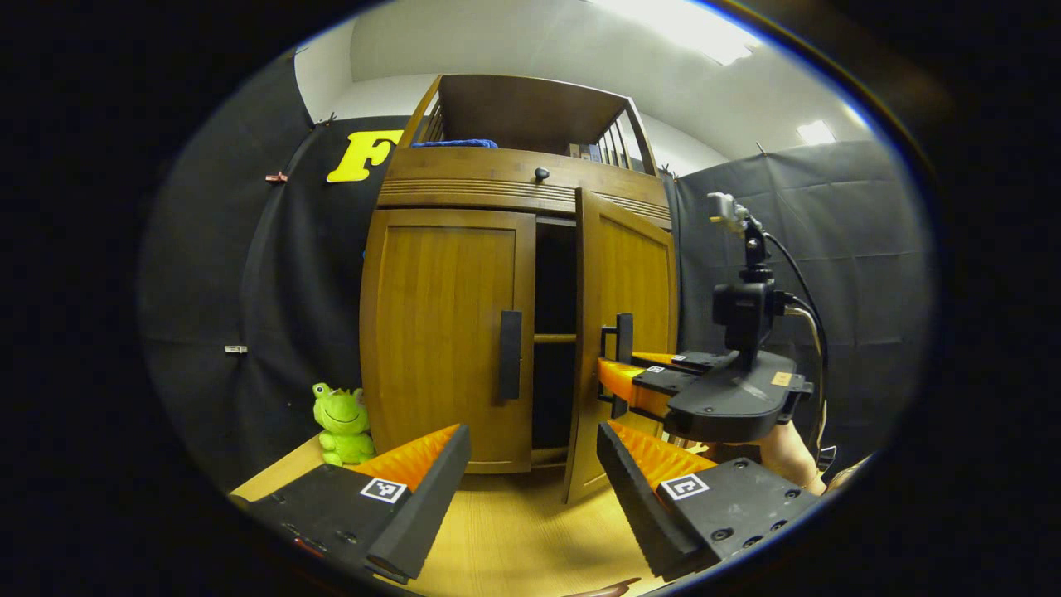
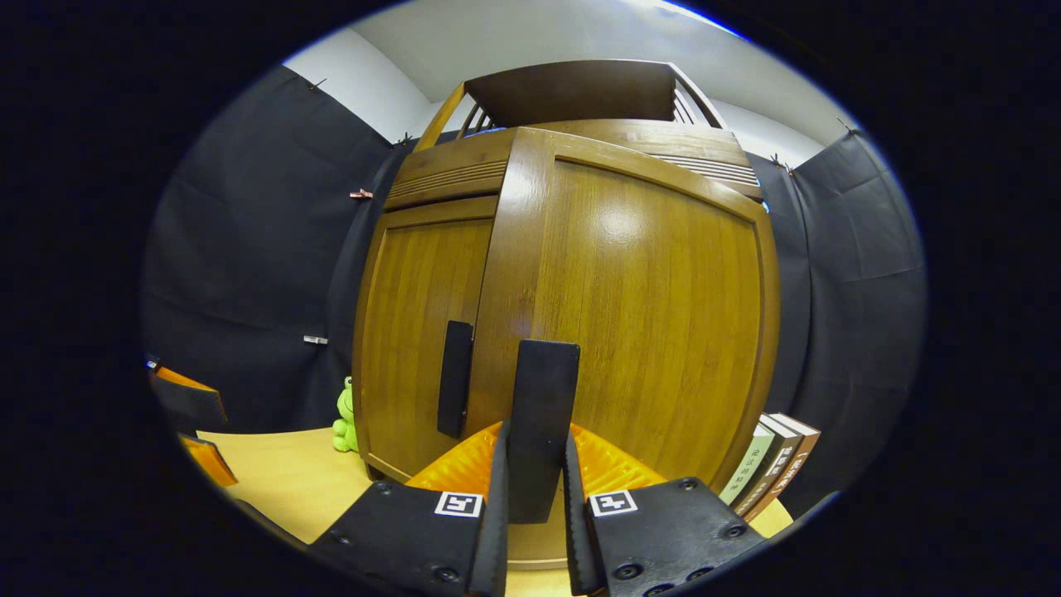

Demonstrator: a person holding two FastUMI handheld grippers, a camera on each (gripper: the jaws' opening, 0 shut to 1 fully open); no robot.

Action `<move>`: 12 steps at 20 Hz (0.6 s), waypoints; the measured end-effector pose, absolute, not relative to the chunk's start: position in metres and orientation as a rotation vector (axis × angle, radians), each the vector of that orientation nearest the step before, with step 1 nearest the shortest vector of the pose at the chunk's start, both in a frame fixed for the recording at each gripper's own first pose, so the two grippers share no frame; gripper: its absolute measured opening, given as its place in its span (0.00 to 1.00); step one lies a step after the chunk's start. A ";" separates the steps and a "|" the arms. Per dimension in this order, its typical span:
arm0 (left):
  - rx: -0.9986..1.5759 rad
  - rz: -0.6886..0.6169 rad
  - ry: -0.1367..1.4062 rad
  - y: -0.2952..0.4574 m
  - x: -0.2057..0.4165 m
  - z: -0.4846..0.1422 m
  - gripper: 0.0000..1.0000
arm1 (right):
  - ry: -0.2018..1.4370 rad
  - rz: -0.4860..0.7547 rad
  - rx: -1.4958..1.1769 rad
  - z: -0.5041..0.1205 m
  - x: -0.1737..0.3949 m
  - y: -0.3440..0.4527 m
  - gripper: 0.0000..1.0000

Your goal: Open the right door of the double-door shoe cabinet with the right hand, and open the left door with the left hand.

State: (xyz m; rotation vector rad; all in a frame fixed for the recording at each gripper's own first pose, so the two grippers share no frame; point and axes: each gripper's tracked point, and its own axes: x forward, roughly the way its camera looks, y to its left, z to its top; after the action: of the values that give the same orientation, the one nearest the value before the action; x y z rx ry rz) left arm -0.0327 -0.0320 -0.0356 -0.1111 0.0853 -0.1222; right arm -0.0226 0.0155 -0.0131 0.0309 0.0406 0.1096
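The wooden shoe cabinet (image 1: pixel 464 178) stands on a light table. Its left door (image 1: pixel 439 332) is closed, with a dark vertical handle (image 1: pixel 511 355). The right door (image 1: pixel 626 274) is swung partly open, and a dark gap with a shelf shows between the doors. My right gripper (image 1: pixel 617 371) holds that door's handle (image 1: pixel 623 332). In the right gripper view the right gripper (image 2: pixel 537 438) is shut on the right door's handle (image 2: pixel 543 398), with the right door (image 2: pixel 655 315) close in front. My left gripper (image 1: pixel 533 439) stands open, short of the left door's handle and touching nothing.
A green frog toy (image 1: pixel 341 421) sits on the table (image 1: pixel 514 539) left of the cabinet. Several books (image 2: pixel 771 464) stand to the cabinet's right. A blue cloth (image 1: pixel 456 143) lies on the cabinet's upper shelf. A hand (image 1: pixel 787 452) holds the right gripper.
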 end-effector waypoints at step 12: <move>-0.101 -0.177 0.099 -0.074 -0.024 -0.045 0.95 | 0.020 0.044 -0.031 0.001 -0.109 -0.045 0.27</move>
State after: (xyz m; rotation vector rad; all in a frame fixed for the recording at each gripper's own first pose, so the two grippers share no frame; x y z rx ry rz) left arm -0.0244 -0.0744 -0.0446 -0.1015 0.0991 -0.1775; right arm -0.1086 -0.0450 0.0012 -0.0310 0.0195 0.0440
